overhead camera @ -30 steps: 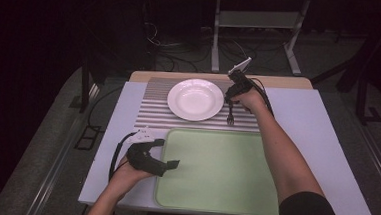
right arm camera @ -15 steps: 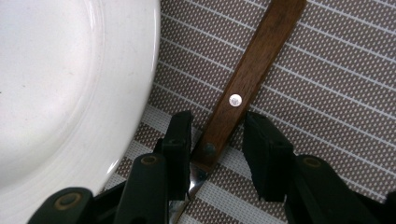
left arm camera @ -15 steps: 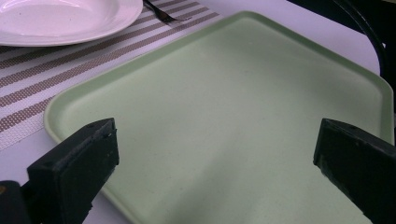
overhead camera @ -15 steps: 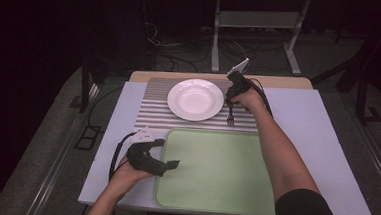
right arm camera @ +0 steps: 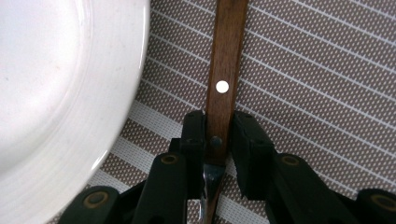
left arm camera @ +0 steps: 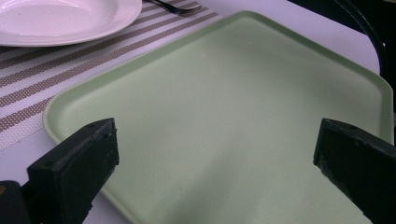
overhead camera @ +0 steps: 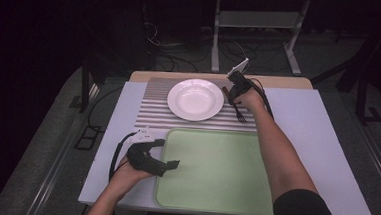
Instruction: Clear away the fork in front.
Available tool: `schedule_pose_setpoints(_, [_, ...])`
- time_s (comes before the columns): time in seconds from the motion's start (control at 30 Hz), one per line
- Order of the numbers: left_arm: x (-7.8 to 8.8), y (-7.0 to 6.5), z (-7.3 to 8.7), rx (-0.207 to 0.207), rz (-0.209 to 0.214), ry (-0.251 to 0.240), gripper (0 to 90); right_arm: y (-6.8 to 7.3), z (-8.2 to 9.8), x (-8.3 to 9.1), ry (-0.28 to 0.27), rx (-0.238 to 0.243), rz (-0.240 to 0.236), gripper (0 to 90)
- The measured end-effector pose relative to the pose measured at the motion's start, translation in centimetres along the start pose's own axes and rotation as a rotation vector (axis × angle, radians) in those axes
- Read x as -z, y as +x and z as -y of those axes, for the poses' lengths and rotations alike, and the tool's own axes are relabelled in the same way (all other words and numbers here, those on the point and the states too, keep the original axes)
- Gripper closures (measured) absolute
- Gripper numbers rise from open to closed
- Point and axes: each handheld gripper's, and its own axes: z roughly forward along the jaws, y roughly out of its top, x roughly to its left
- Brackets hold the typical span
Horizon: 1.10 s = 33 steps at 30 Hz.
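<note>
Right of the round white plate (overhead camera: 195, 99), the right gripper (right arm camera: 218, 140) is clamping the wooden-handled fork (right arm camera: 225, 60) on the striped placemat (overhead camera: 155, 110), its jaws having just closed, while the left gripper (left arm camera: 215, 163) is hovering, jaws apart, over the pale green tray (left arm camera: 243, 116).

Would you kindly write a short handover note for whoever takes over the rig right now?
Right gripper: its fingers have just been closing and now clamp the wooden handle of the fork, which lies on the striped placemat just right of the white plate.
Left gripper: open, holding nothing, at the near left edge of the green tray.
Done: fork gripped. It is not yet lifted.
Left: probably lift the fork and set it where it is meant to go, perhaps the tray; the plate is untouched.
</note>
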Motion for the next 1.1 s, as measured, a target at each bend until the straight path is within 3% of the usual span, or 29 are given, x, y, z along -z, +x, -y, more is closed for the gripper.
schedule_pose_setpoints(0.27, [0.0, 0.0, 0.0, 0.000, 0.001, -0.001, 0.0, -0.2, 0.3, 0.0, -0.021, 0.027, -0.008, 76.9])
schedule_pose_setpoints(0.6, [-0.1, 0.1, 0.1, -0.001, 0.003, 0.006, 0.0, -2.1, 1.7, 1.0, -0.076, -0.023, -0.069, 77.0])
schedule_pose_setpoints(0.7, [-0.1, 0.1, 0.1, -0.001, 0.001, 0.007, 0.0, -3.1, 2.6, 2.5, -0.122, -0.044, -0.094, 77.0])
schedule_pose_setpoints(1.0, [-0.1, 0.1, 0.1, -0.001, -0.006, 0.009, 0.0, -4.5, 5.0, 6.1, -0.232, -0.044, -0.149, 77.0])
schedule_pose_setpoints(1.1, [-0.2, 0.2, 0.1, 0.000, -0.006, 0.011, 0.0, -4.8, 6.6, 7.9, -0.285, -0.032, -0.179, 77.0])
